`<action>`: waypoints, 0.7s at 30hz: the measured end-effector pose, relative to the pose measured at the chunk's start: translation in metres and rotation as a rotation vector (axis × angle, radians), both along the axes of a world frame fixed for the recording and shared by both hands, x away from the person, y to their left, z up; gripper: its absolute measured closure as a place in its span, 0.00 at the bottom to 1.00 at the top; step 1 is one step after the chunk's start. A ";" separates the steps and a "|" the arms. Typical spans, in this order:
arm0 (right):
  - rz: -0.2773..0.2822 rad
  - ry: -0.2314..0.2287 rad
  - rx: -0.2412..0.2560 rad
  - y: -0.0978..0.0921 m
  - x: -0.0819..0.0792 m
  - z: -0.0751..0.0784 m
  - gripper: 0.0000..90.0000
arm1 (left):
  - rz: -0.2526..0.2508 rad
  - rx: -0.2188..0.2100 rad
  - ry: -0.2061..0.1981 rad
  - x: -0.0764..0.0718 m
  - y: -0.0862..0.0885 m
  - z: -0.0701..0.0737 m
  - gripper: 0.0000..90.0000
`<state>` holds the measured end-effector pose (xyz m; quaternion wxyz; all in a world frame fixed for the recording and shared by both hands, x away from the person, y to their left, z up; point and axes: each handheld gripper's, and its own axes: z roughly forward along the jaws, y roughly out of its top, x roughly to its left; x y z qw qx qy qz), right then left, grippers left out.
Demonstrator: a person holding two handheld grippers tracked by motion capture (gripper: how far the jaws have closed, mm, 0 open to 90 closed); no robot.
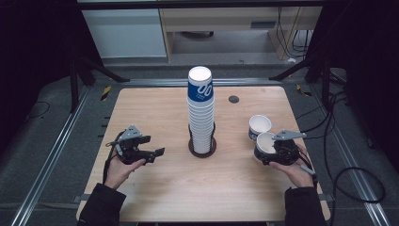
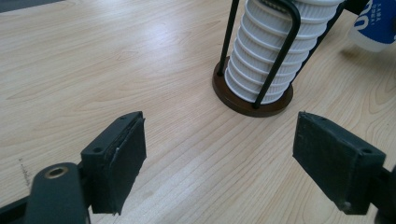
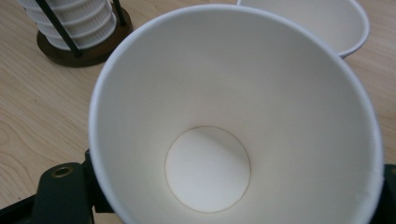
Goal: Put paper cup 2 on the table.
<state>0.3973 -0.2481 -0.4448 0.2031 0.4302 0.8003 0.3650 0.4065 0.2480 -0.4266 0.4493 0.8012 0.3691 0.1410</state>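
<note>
Right gripper [image 1: 272, 151] clamped round paper cup [image 1: 265, 142] at table's [image 1: 155, 103] right side, cup upright, mouth up, just beside second cup [image 1: 259, 125]; left gripper [image 1: 151, 147] jaws spread wide, nothing between, low over wood, aimed toward cup stack [image 1: 201, 110] in holder [image 1: 203, 147] mid-table

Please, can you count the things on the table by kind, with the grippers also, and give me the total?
Loose paper cups: 2, one standing free, one between the jaws of the right gripper
Stack of cups: 1, single cups too many to tell
Cup holder: 1
Grippers: 2, counting the left gripper, open
Total: 6
</note>
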 end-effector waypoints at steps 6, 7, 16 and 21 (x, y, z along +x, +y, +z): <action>0.003 0.024 -0.036 0.004 0.003 -0.011 0.23 | 0.009 0.003 -0.005 0.000 0.003 -0.001 0.19; 0.003 0.027 -0.046 0.005 0.004 -0.012 0.23 | 0.007 0.005 -0.004 -0.001 0.003 -0.001 0.19; 0.011 0.041 -0.053 0.008 0.008 -0.025 0.23 | 0.004 0.012 0.003 0.000 0.003 -0.003 0.19; 0.010 0.014 -0.066 0.008 0.008 -0.027 0.21 | 0.004 0.015 0.009 0.001 0.003 -0.005 0.18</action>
